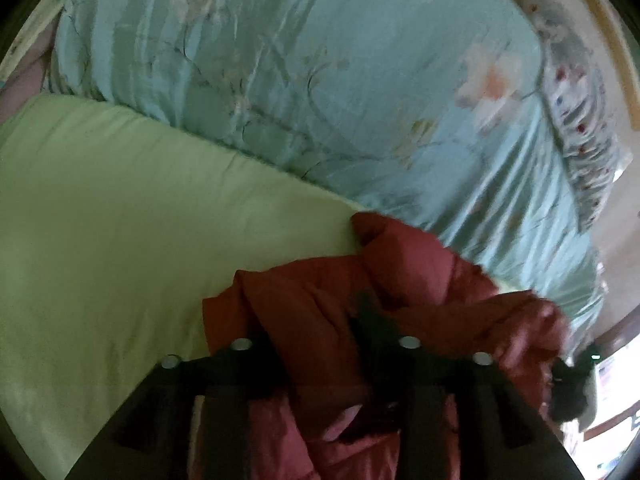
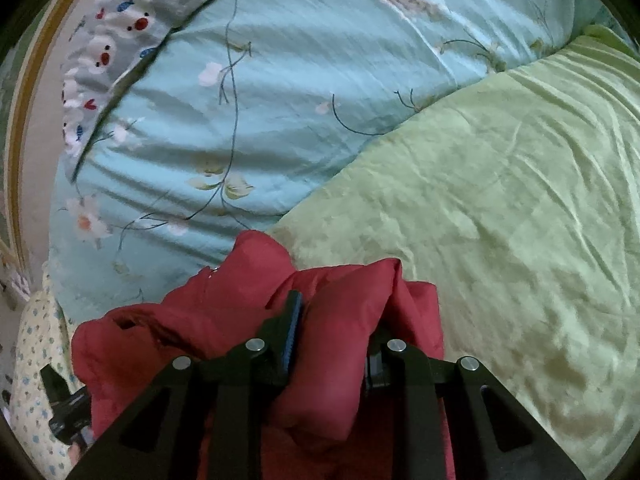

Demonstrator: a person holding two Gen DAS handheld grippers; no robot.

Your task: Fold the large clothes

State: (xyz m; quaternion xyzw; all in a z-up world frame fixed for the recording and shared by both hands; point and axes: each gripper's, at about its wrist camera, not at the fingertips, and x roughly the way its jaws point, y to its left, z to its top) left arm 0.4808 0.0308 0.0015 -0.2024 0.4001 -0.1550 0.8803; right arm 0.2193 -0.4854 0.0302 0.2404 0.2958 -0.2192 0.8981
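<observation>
A red padded jacket (image 1: 404,272) is bunched up over the bed in both views (image 2: 224,304). My left gripper (image 1: 320,320) is shut on a thick fold of it; the fabric wraps over the fingers and hides most of them. My right gripper (image 2: 332,320) is shut on another puffy fold of the jacket, with one black finger (image 2: 294,320) showing on the left of the fold and the other mostly buried. The other gripper shows at the edge of each view, black, at the lower right (image 1: 576,380) and lower left (image 2: 68,412).
The bed carries a light green quilt (image 1: 120,220) (image 2: 500,200) and a teal floral quilt (image 1: 320,80) (image 2: 280,80) behind it. A grey patterned pillow (image 2: 116,32) lies at the far corner. A yellow-framed wall edge (image 2: 24,120) borders the bed.
</observation>
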